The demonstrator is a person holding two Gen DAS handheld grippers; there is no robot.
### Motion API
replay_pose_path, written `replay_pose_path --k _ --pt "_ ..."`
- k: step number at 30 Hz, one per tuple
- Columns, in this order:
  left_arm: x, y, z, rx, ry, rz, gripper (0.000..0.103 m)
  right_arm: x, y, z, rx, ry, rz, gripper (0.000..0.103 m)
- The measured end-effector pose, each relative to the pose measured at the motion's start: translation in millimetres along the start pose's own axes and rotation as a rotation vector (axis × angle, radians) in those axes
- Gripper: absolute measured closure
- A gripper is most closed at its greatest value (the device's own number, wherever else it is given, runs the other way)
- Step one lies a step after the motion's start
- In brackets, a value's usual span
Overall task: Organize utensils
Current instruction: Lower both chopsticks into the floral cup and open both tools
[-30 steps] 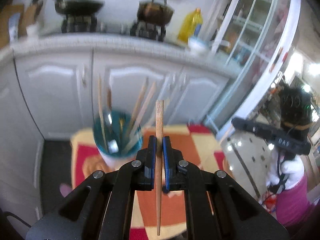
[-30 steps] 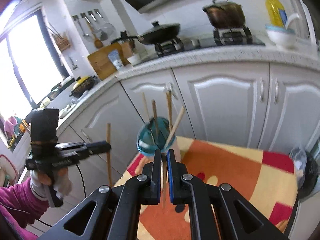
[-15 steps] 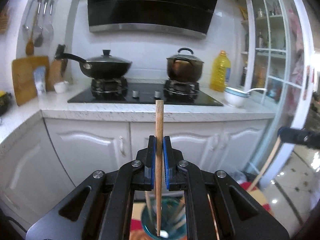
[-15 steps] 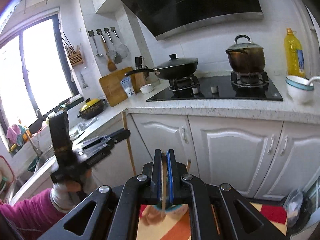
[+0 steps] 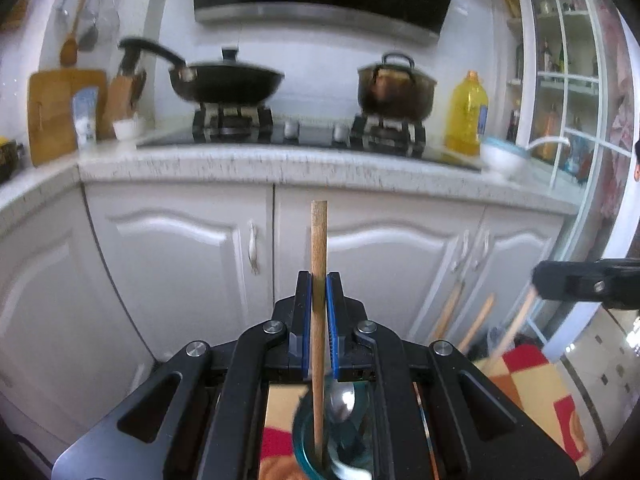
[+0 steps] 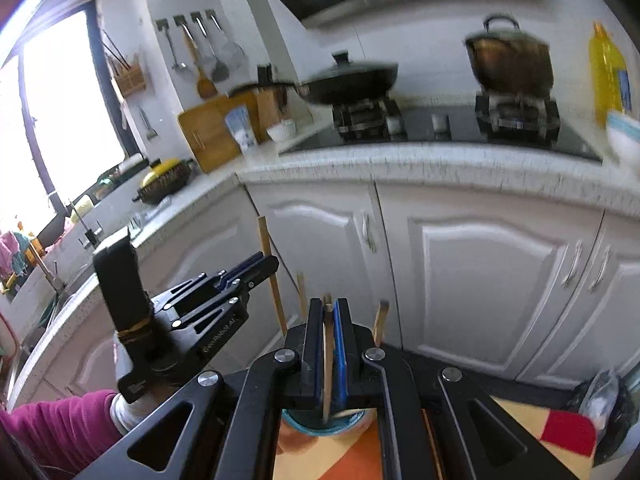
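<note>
Two chopsticks are in hand, one per tongs. Left tongs [image 5: 319,320] clamped narrow on a wooden chopstick [image 5: 319,240]; stick stands upright between the blue pads, lower end reaching down into the mouth of a teal cup [image 5: 304,444] seen below the fingers. A metal spoon [image 5: 342,400] already sits in that cup.

Right tongs [image 6: 329,344] likewise pinched on a thinner chopstick [image 6: 328,352], also near vertical, its lower end over the teal cup [image 6: 320,426] on the right wrist view. Whether either tip touches the cup floor cannot be told; the tongs bodies hide it.

Cup stands on a surface under an orange, red and yellow cloth [image 6: 520,440]. Other chopsticks [image 5: 478,322] lean up out of the cup in the left view, so part of the sorting looks done.

Judged progress: late in the current placing step, mid-task overall. Both sticks are lined up above or inside the cup but not yet released. Left to do: lower, open both tongs, withdraw. No loose utensils show on the cloth in these views, though much of it is hidden.
</note>
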State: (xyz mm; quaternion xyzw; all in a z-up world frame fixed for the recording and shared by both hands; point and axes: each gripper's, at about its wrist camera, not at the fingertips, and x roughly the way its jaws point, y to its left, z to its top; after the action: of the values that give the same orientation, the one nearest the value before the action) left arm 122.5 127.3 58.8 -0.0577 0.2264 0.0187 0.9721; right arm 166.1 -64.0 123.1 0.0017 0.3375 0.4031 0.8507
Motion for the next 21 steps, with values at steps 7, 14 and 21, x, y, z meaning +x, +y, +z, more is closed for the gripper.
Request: replay_pose_path --k 7,14,21 --pt "9.6 -5.2 -29.2 -0.002 0.13 -0.019 0.097 39.7 -20.6 -34.9 0.061 0.105 -0.009 0.098" --pt "-7.5 -9.5 -27.2 -0.005 0.17 -0.042 0.075 32.4 -30.0 -41.7 0.123 0.094 0.008 0.061" --pt "-31.2 -7.5 -30.6 -0.052 0.198 -0.052 0.063 4.5 -23.9 -56.6 0.13 0.081 0.01 0.061"
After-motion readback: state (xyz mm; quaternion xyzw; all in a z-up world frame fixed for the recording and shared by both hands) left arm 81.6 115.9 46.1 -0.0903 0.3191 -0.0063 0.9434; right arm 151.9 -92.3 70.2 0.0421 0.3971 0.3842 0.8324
